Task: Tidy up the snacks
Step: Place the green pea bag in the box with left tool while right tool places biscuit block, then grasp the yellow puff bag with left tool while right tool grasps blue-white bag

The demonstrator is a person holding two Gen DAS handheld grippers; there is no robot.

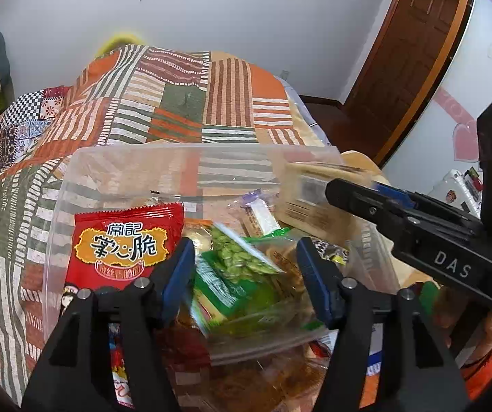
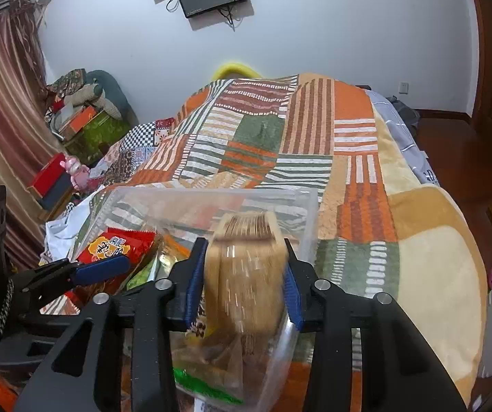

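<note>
Both of your grippers are over a clear plastic bin [image 1: 74, 185] that sits on a patchwork blanket [image 1: 184, 99] of orange, green and striped squares.

Left wrist view: your left gripper [image 1: 246, 274] stands about half spread, its blue pads [image 1: 177, 278] clear on both sides of a green packet of peas [image 1: 235, 274]. The packet lies between the pads but is blurred, and neither pad presses on it. It rests tilted on top of other wrapped snacks inside the bin. Just left of the left pad, a red snack packet [image 1: 126, 240] with yellow lettering leans upright against the bin's near wall. Behind the green packet lies a small purple-topped sachet [image 1: 259, 213].

Right wrist view: your right gripper [image 2: 242, 285] is narrow, with a tan packet of crackers [image 2: 246, 274] standing upright between its blue pads [image 2: 194, 285]. The packet is blurred; a thin gap shows at the right pad, so the pads do not appear to be clamping it. The packet is above the right-hand end of the bin, over other wrappers.

In the left wrist view the same cracker packet appears at the tip of your right gripper, above the bin's far right corner. A brown wooden door [image 1: 407, 51] stands behind.
</note>
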